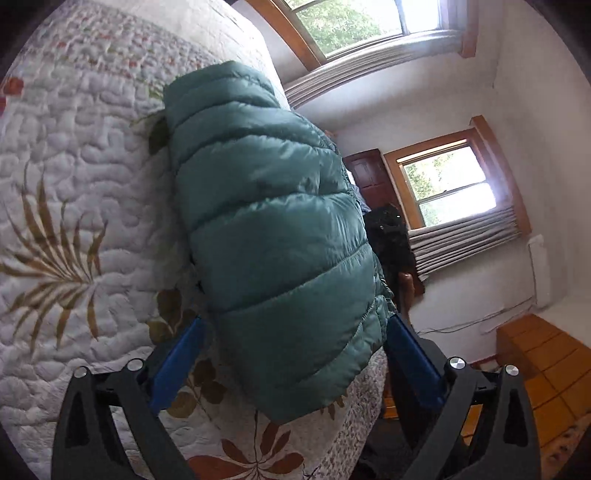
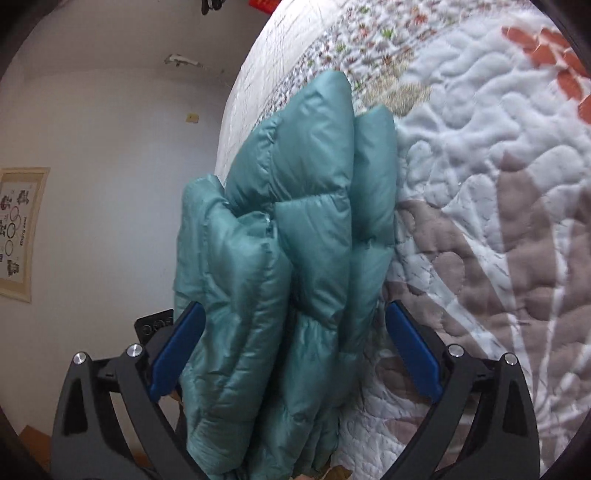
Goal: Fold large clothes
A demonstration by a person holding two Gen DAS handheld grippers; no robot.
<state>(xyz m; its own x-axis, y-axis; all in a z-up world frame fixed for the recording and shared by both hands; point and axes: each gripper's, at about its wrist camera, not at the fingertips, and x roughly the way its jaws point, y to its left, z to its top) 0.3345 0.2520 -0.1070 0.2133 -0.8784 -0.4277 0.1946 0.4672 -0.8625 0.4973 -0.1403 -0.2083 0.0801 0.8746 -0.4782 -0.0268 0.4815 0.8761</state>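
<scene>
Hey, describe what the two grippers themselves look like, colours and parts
The left gripper and right gripper look alike: black angular linkage arms with triangular cut-outs, round silver pivot bolts, and flat blue finger pads. No cables, markings or sleeves are visible.

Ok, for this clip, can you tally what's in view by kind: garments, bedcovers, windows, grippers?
Garments: 1, the teal quilted puffer jacket, bundled on the bed.
Bedcovers: 1, the white quilted bedspread with leaf print.
Windows: 2, the upper wood-framed window and the lower wood-framed window.
Grippers: 2, the left gripper and the right gripper, blue fingers either side of the jacket.
Total: 6
</scene>
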